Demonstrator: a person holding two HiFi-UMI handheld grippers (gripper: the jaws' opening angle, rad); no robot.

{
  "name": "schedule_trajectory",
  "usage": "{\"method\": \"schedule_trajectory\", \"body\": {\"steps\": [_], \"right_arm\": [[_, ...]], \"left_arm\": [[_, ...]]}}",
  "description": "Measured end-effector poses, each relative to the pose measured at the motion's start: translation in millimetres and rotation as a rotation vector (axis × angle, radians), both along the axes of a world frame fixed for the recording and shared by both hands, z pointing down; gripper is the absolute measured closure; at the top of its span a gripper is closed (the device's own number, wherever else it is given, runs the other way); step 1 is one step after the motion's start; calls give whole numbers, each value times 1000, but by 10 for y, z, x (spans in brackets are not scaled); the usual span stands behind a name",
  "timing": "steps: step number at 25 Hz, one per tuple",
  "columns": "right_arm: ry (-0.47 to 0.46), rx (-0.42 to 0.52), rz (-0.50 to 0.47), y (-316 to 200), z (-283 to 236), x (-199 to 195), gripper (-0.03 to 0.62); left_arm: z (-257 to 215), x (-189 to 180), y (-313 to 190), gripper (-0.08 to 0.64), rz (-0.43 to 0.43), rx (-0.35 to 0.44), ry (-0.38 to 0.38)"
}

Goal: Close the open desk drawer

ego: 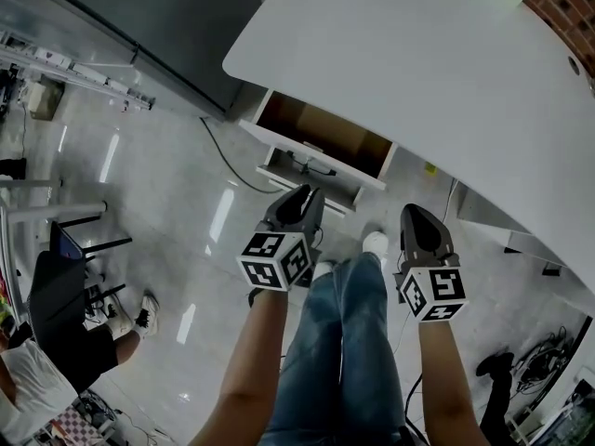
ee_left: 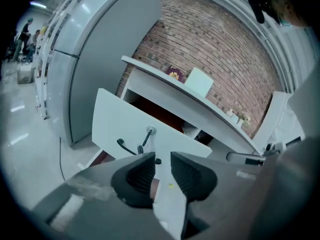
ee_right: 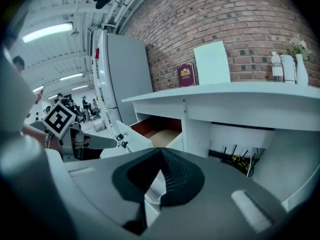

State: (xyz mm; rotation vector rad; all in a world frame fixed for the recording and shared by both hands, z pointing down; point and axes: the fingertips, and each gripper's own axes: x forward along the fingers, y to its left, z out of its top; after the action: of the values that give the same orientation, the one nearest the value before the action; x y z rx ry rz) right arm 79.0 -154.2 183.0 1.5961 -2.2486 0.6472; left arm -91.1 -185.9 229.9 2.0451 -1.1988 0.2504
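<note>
**Item 1: open drawer** (ego: 321, 130). It sits under the left end of the white surface (ego: 418, 63) and is pulled well out, so its brown inside shows. The drawer front (ee_left: 127, 126) is a white panel that faces the person. It carries a black handle (ee_left: 126, 147) and, just above that, a round lock (ee_left: 150, 131).

**Item 2: left claw** (ee_left: 162, 160). Its jaws stand a little apart and grip nothing; only the drawer front shows through the gap. In the head view the left claw (ego: 302, 193) hangs just short of the front and points at it. Whether it touches cannot be told.

**Item 3: right claw** (ee_right: 161, 154). Its jaws are closed tip to tip and it holds nothing. In the head view the right claw (ego: 416, 214) sits well to the right of the drawer, below the edge of the surface.

**Item 4: status.** The drawer is not yet closed, and the step in hand looks like the approach for the push.

**Handling note (judgement).**
- Set the left claw flat on a bare part of the drawer front, close to its middle and clear of the handle and lock.
- Push straight along the runners, since an off-centre shove may skew the drawer and jam it.
- Ease off as the front nears the frame, so that it ends flush without slamming.
- Keep the right claw out of the drawer's path.
</note>
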Motion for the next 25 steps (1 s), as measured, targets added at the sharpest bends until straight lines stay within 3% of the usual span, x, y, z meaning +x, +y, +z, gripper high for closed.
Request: {"method": "schedule_trajectory", "body": {"steps": [10, 15, 25], "right_arm": [[-10, -41, 23, 31, 246, -7, 594], [-11, -53, 23, 13, 325, 6, 594], [9, -79, 13, -45, 461, 97, 594]], "left_arm": [[409, 42, -166, 438, -125, -139, 186], [548, 77, -282, 411, -187, -163, 299], [703, 116, -428, 431, -267, -154, 361]]}}
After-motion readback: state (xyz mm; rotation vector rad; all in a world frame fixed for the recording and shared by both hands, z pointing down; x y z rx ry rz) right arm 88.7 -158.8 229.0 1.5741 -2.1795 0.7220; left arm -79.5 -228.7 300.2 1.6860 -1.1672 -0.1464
